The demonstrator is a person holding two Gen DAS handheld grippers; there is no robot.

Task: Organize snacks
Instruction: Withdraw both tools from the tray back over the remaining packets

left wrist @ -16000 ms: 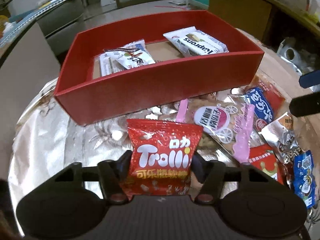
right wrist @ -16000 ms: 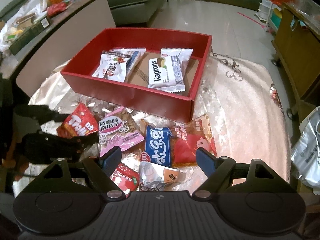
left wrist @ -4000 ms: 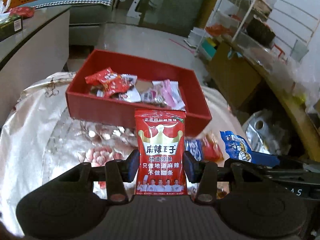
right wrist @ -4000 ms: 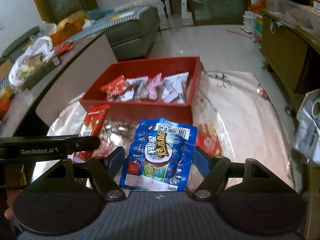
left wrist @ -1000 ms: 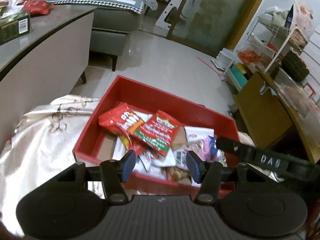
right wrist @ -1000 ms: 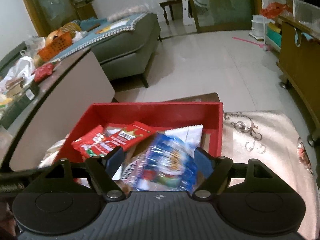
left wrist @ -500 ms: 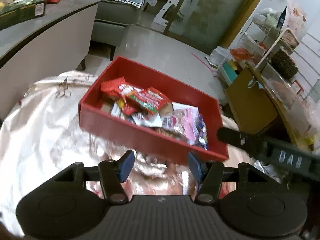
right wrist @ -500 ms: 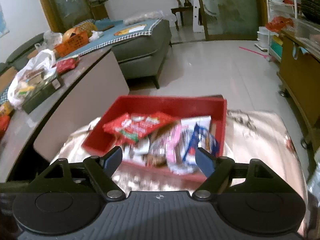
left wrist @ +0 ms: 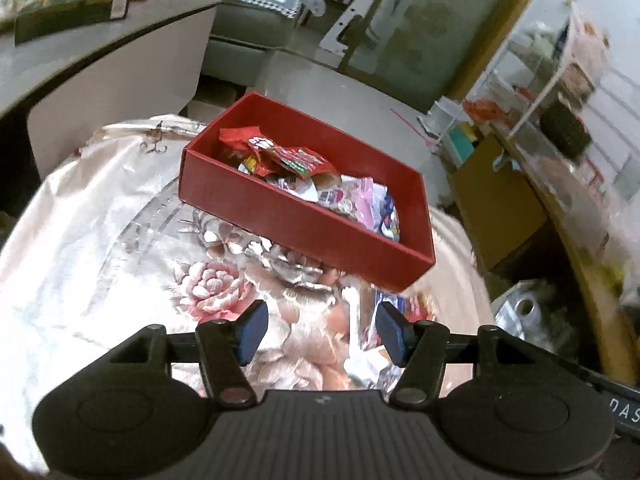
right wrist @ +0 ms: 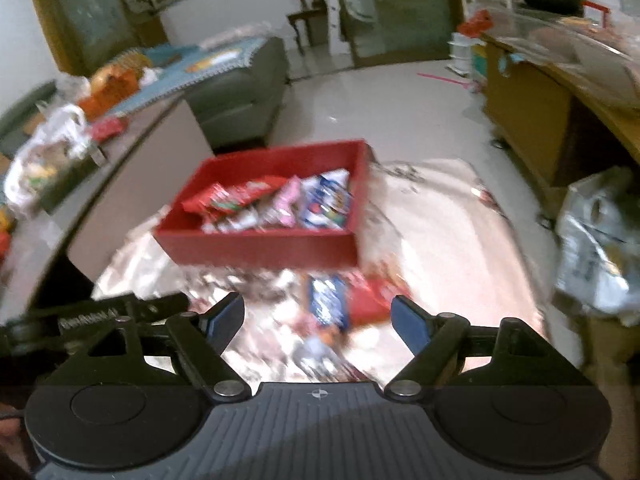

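A red box [left wrist: 304,224] stands on the floral cloth, holding several snack packets [left wrist: 280,156], red ones at its left and pink and blue ones at its right. My left gripper [left wrist: 322,326] hangs open above the cloth in front of the box, with nothing between its fingers. A few blurred loose packets [left wrist: 372,312] lie by its right fingertip. In the right wrist view the red box [right wrist: 260,248] is farther off. My right gripper [right wrist: 318,320] is open and empty above a blue packet [right wrist: 330,304] and a red packet [right wrist: 372,296] on the cloth.
A grey counter [right wrist: 132,176] with clutter runs along the left, with a sofa [right wrist: 240,88] behind it. A silver bag [right wrist: 592,248] and a wooden cabinet [right wrist: 528,104] stand to the right of the table. The shiny floral tablecloth [left wrist: 120,240] spreads left of the box.
Both grippers have pulled back from over the box toward the table's near side. The blue packet seen between the right fingers a second ago now lies in the box.
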